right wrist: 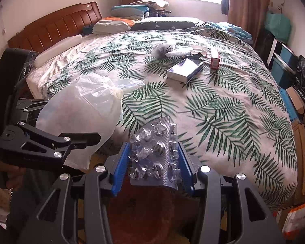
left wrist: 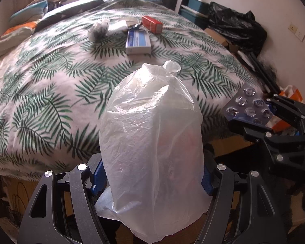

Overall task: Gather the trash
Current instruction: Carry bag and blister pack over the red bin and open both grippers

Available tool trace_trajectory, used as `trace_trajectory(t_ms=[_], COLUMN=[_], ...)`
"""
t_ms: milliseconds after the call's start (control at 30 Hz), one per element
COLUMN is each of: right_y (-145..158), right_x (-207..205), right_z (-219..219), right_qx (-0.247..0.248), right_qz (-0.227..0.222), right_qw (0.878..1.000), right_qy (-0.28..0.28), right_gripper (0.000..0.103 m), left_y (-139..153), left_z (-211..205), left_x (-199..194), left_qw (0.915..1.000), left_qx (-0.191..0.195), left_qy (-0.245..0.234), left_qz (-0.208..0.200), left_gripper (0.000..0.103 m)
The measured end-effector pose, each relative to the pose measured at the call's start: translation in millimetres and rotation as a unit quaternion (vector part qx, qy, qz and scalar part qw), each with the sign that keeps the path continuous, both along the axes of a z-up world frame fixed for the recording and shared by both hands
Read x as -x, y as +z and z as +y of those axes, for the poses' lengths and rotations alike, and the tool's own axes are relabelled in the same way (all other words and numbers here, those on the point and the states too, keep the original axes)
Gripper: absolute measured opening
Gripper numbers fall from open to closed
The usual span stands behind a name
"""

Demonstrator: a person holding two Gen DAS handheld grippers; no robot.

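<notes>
My left gripper [left wrist: 151,178] is shut on a clear plastic trash bag [left wrist: 152,142], held upright at the near edge of the bed; the bag also shows in the right wrist view [right wrist: 79,118]. My right gripper [right wrist: 153,162] is shut on an empty silver blister pack [right wrist: 154,148], to the right of the bag; the pack shows in the left wrist view [left wrist: 248,107]. On the bed lie a blue-white box [left wrist: 138,41], a red box [left wrist: 152,24], a crumpled wrapper [left wrist: 98,30] and a white packet [left wrist: 118,26].
The bed [right wrist: 223,105] has a leaf-print cover, with pillows [right wrist: 111,25] and a wooden headboard [right wrist: 55,26] at its far end. A black bag [left wrist: 238,28], blue bins [left wrist: 195,8] and cardboard boxes [right wrist: 299,105] crowd the floor on the right.
</notes>
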State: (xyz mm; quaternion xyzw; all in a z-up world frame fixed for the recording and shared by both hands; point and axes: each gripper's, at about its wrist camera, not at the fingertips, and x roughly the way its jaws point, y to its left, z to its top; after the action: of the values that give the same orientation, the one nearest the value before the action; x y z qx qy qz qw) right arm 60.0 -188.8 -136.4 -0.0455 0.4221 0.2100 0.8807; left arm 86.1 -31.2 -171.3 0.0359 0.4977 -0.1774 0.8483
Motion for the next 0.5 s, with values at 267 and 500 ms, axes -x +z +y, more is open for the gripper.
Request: trace_trajectory(t_ms=[267,500], right_y=[-61,-141], right_x=[40,47], right_z=[4,15], right_qx=[0.013,0.052], right_qz=[0.069,0.15], right_qw=[0.997,0.987], right_qy=[0.015,0.037], right_gripper=[0.046,0.046], left_y=[-65,-146], left_z=[-6,-14], left_x=[44,47], left_qw=[0.9969,0.9857], left_qx=[-0.009,-0.039], left_qy=[-0.008,-0.018], left_qz=[0.077,0.163], left_gripper=[0.07,0.07])
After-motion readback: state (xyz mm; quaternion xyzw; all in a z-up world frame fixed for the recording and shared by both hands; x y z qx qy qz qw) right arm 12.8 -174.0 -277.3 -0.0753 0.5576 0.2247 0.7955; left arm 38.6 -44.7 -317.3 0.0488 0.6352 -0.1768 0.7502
